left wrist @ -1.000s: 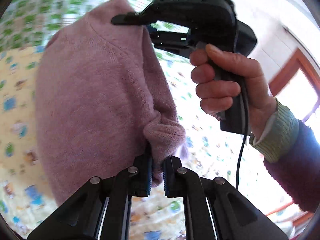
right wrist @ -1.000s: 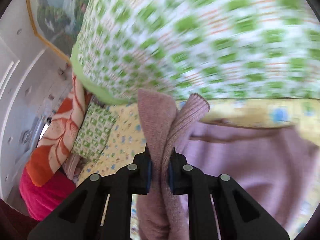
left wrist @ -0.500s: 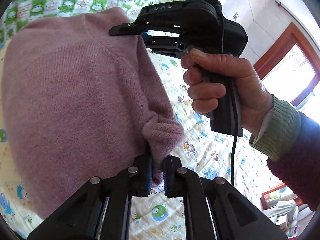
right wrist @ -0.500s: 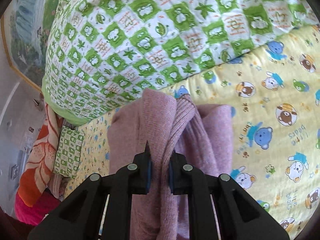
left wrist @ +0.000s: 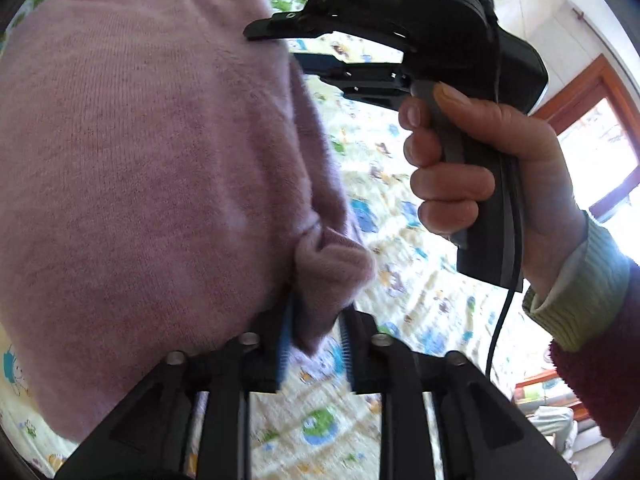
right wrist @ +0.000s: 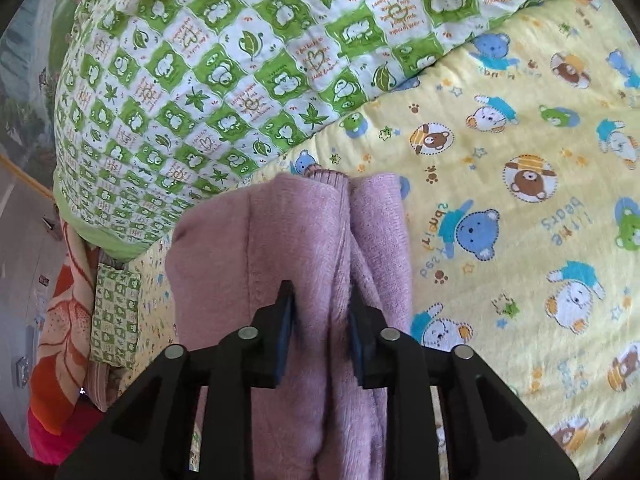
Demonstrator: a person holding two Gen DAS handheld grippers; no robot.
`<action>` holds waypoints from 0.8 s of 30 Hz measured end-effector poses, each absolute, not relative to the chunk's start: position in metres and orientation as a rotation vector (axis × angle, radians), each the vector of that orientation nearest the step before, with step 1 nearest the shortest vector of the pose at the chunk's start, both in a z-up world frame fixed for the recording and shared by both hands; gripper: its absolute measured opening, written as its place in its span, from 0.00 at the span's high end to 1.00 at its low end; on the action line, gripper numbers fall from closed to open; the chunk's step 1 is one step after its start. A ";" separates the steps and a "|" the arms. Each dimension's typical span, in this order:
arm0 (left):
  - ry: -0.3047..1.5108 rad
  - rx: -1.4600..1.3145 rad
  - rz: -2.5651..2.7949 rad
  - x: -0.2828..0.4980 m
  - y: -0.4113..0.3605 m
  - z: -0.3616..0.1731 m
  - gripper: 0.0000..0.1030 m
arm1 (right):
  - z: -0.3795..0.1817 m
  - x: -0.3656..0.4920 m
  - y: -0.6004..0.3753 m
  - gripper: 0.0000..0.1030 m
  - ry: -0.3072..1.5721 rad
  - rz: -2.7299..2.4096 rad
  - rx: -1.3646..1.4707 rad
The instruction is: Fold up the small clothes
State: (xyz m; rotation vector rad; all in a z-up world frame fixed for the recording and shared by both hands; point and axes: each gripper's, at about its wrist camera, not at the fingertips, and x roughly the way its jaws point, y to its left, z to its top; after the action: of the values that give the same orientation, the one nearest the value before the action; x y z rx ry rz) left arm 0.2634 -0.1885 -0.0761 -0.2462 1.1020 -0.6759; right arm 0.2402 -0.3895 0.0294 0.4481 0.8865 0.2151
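The mauve knit sweater (left wrist: 152,168) lay bunched on the yellow bear-print bed sheet (right wrist: 520,200), its soft fuzzy fabric gathered into lengthwise folds, one ribbed edge (right wrist: 324,174) showing at the far end.

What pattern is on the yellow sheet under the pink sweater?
Cartoon bears on the yellow sheet, clearest in the right wrist view.

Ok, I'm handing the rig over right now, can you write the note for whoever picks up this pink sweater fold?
Left gripper: jaws have just been opening, a bunched pink sweater corner between the pads, no longer pinched.
Right gripper: jaws also just opening, sweater fabric between them, loose.
Sweater is down on the yellow bear-print sheet, beside the green checked quilt.
Done: this fold laid down, release under way.
Left: pull both grippers clear, check the fold, make any remaining folds.
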 end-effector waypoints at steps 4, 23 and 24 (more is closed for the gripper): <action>1.088 -0.259 -0.692 0.248 -0.165 -0.064 0.63 | 0.045 0.210 -0.387 0.52 0.844 0.166 0.404; 1.124 -0.569 -0.220 0.277 -0.024 -0.086 0.21 | -0.009 0.150 -0.346 0.80 0.941 0.215 0.391; 1.128 -0.568 -0.223 0.280 -0.030 -0.090 0.21 | -0.010 0.151 -0.347 0.88 0.951 0.216 0.399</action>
State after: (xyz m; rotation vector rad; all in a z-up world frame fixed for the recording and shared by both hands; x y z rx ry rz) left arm 0.2804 -0.0297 -0.0902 -0.5682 1.1284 -0.2228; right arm 0.1505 -0.3466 -0.0104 0.3990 0.9505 0.2155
